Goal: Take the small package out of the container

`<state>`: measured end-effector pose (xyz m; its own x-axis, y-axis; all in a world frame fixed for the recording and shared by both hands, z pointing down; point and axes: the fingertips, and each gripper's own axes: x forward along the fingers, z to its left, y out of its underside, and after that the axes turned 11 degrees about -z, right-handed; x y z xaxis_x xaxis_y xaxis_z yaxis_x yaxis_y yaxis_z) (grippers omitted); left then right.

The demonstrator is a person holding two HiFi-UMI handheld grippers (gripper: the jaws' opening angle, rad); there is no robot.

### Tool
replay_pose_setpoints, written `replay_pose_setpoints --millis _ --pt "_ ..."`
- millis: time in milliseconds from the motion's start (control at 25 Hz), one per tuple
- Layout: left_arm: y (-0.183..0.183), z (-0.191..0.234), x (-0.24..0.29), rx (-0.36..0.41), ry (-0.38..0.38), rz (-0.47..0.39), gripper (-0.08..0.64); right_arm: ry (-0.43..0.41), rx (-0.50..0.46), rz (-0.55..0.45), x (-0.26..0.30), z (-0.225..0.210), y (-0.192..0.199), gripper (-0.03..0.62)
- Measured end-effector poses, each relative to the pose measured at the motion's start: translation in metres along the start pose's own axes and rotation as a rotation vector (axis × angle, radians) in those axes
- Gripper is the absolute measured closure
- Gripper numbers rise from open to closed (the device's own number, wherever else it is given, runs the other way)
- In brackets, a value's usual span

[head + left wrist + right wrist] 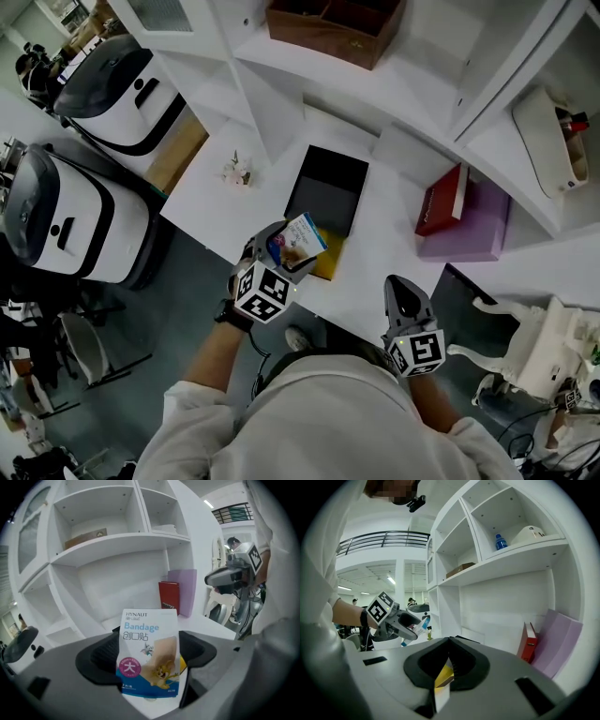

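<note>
The small package [300, 236], a blue and white bandage pack, is pinched upright in my left gripper [286, 251] above the table's near edge. In the left gripper view the package [150, 651] stands between the shut jaws of the left gripper [151, 679]. The black open container [325, 190] lies just beyond it on the white table, with a yellow item [331, 262] at its near end. My right gripper [405, 292] hovers to the right with its jaws together and nothing held. The right gripper view shows the left gripper [405, 623] and the package [423, 622] at the left.
A red book [439, 202] leans on a purple box [475, 225] at the right of the table. A small flower ornament [237, 171] sits left of the container. Shelves hold a brown box [335, 28]. White machines [108, 89] stand on the floor at left.
</note>
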<state>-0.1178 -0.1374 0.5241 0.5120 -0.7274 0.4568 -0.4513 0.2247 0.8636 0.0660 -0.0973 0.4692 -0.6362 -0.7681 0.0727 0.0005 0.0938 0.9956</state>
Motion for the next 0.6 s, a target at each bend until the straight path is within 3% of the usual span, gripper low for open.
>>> replay_pose_setpoints --millis 200,600 --pt "-0.02 0.01 -0.03 -0.075 -0.107 -0.071 0.16 -0.012 -0.019 -0.017 0.003 0.008 -0.008 0.568" --pt "-0.061 0.024 -0.091 -0.156 -0.319 -0.218 0.16 -0.051 -0.052 -0.058 0.016 0.03 -0.03 0.568"
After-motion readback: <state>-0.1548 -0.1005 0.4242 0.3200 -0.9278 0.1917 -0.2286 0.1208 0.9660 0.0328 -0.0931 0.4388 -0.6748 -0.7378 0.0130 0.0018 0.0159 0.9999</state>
